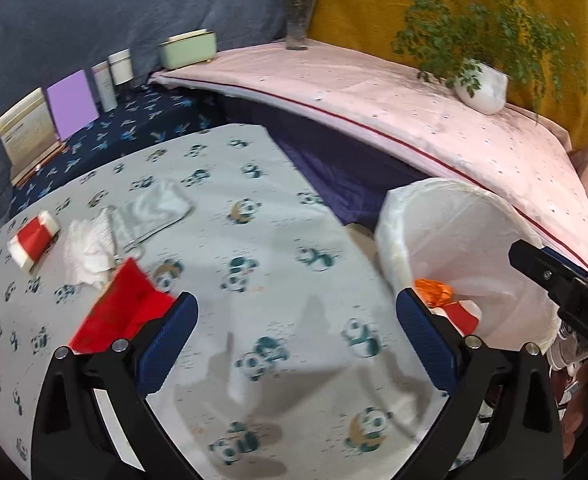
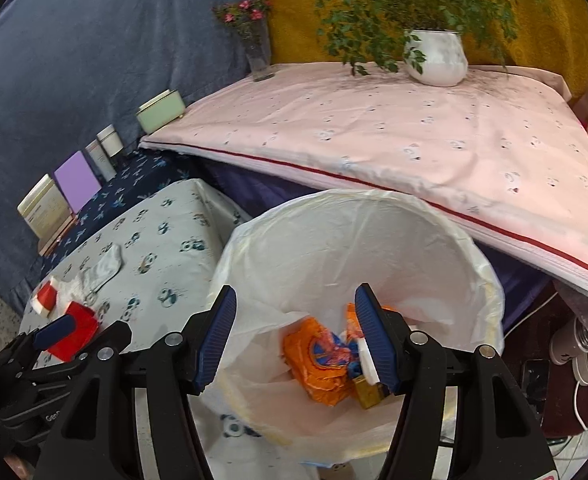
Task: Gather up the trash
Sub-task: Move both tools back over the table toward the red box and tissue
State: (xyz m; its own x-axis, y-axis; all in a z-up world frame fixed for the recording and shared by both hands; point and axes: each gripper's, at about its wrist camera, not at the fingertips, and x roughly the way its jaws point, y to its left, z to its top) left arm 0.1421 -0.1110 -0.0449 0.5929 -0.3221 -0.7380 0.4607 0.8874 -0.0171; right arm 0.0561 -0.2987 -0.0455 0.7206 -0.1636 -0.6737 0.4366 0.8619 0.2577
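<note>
The right hand-held gripper [image 2: 296, 334] hangs over the lined trash bin [image 2: 490, 272], jaws spread and empty. The left hand-held gripper [image 1: 296, 332] is likewise released, above the panda-print surface [image 1: 254, 240]. Remaining trash lies at that surface's far left: a red wrapper [image 1: 122, 312], crumpled tissue [image 1: 88, 248] and a red-and-white packet [image 1: 34, 240]. All appear light, soft and crushable; pinch a raised fold. Only the right view shows the orange wrappers [image 2: 318, 364] at the bin bottom clearly.
</note>
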